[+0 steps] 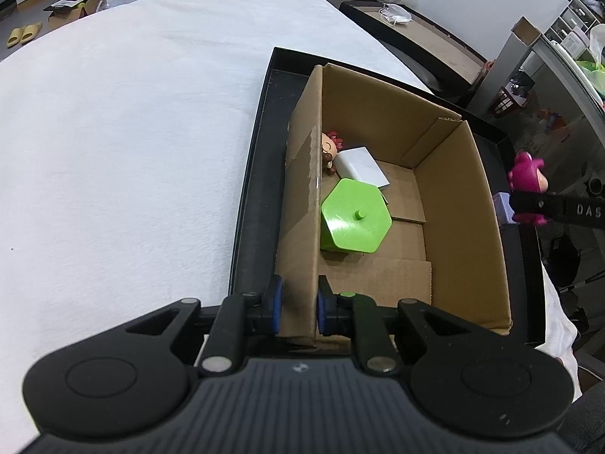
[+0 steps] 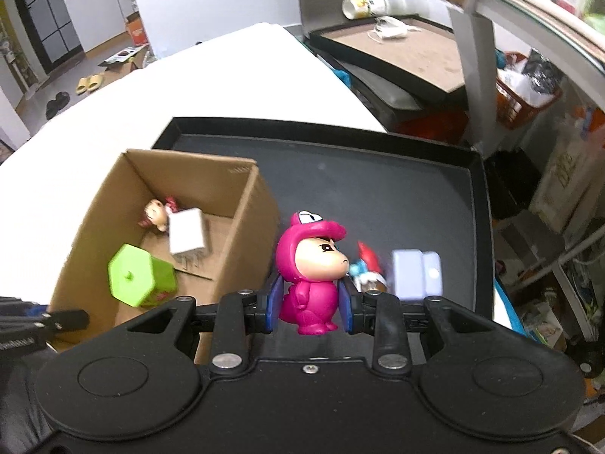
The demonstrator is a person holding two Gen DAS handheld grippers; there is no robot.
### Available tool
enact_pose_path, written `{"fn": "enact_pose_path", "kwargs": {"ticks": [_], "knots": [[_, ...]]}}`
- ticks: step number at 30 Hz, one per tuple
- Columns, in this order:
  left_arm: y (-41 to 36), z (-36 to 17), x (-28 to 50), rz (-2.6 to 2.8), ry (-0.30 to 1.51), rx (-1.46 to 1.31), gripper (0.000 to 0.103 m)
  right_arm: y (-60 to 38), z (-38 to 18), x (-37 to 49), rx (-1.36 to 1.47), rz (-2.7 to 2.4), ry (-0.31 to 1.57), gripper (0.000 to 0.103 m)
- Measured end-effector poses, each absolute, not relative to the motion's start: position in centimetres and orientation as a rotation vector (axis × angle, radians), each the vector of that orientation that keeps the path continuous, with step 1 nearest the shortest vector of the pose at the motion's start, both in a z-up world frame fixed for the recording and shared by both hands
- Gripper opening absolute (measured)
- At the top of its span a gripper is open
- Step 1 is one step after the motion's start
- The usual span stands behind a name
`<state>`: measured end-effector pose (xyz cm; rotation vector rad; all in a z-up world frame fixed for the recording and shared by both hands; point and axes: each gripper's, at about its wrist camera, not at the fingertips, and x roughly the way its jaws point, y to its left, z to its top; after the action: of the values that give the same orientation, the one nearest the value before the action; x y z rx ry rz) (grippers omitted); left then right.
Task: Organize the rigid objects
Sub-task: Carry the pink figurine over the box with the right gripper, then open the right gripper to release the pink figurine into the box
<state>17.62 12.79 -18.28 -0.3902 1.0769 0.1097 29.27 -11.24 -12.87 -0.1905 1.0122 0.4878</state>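
A cardboard box stands in a black tray. Inside it lie a green hexagonal container, a white block and a small doll. My left gripper is shut on the box's near left wall. My right gripper is shut on a pink figurine, held above the tray just right of the box. A small gnome figure and a pale lilac block rest on the tray behind it.
The tray lies on a white-covered table. Another black tray with a mask and a tipped cup stands beyond. Shelves and a basket of clutter stand at the right.
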Motion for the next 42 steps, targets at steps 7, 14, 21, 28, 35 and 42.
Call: {"fn": "enact_pose_path", "kwargs": {"ticks": [7,14,21,28,35,42], "knots": [[12.9,-18.3,17.5,0.102,1.072,-0.394,0.017,-8.8,-11.8,29.1,-0.198,0.523,0.993,0.031],[13.1,-18.3,17.4,0.092,1.069,-0.402,0.017,-6.2,-11.4,28.8,-0.217,0.546,0.983,0.031],[13.3,-18.4,17.4,0.084,1.069,-0.404,0.017,-3.9,-11.8,28.8,-0.237,0.560,0.990,0.031],[13.4,-18.4,17.4,0.081,1.069,-0.409,0.017,-2.7,-12.3,29.0,-0.252,0.555,0.997,0.031],[13.3,-18.4,17.4,0.077,1.067,-0.406,0.018,-2.8,-12.4,29.4,-0.239,0.524,0.976,0.036],[13.2,-18.4,17.4,0.081,1.067,-0.402,0.018,-4.4,-11.7,29.1,-0.228,0.510,0.958,0.042]]}}
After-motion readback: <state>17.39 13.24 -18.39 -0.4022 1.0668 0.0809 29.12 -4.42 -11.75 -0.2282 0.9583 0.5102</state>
